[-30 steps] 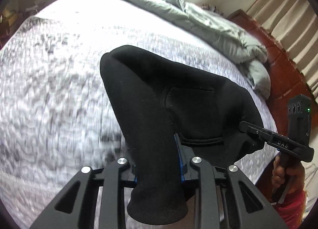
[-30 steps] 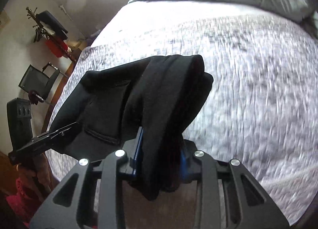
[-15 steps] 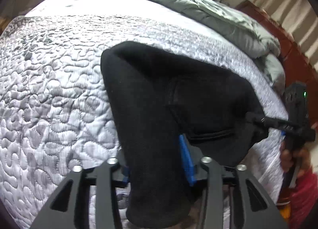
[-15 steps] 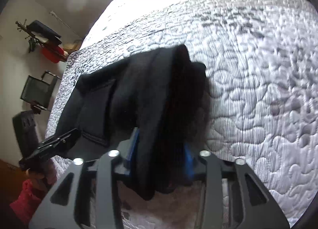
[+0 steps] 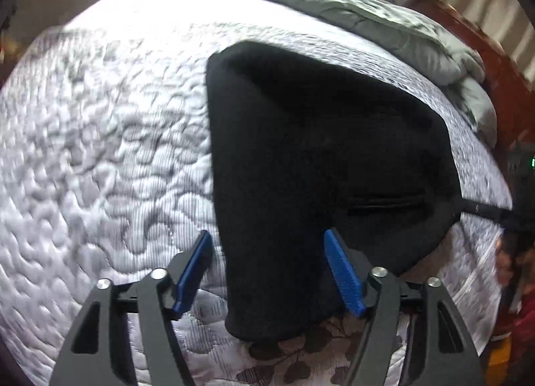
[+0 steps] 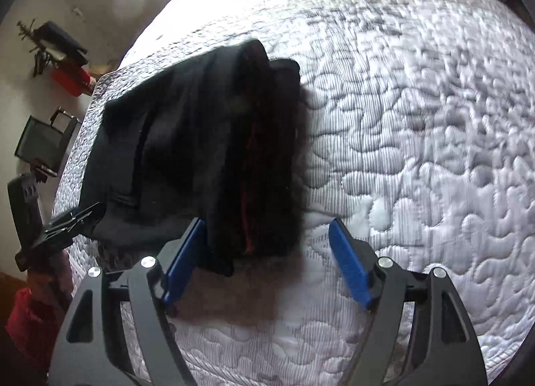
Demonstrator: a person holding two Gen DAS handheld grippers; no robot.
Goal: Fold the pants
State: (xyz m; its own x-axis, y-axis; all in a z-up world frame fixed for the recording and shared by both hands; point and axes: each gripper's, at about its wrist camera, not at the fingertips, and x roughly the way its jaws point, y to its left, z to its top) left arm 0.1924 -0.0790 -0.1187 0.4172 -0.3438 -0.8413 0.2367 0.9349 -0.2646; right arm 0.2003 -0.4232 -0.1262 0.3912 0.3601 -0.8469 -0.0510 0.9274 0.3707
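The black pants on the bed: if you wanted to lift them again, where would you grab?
Probably the near edge of the black pants, approached from the near side of the bed. That edge lies bunched and thick between the opening jaws of the left gripper and right gripper, so pads could pinch all layers together.

Your way is open across the bare quilted bedspread (image 6: 418, 125). The folded black pants (image 5: 317, 152) block the near edge. A bunched grey duvet (image 5: 384, 18) closes off the far end.

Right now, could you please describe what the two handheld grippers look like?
Both are alike: the left gripper and right gripper have black skeletal linkage arms with silver pivot bolts and ribbed blue pads. The right gripper's body shows a small green light. A red sleeve appears behind.
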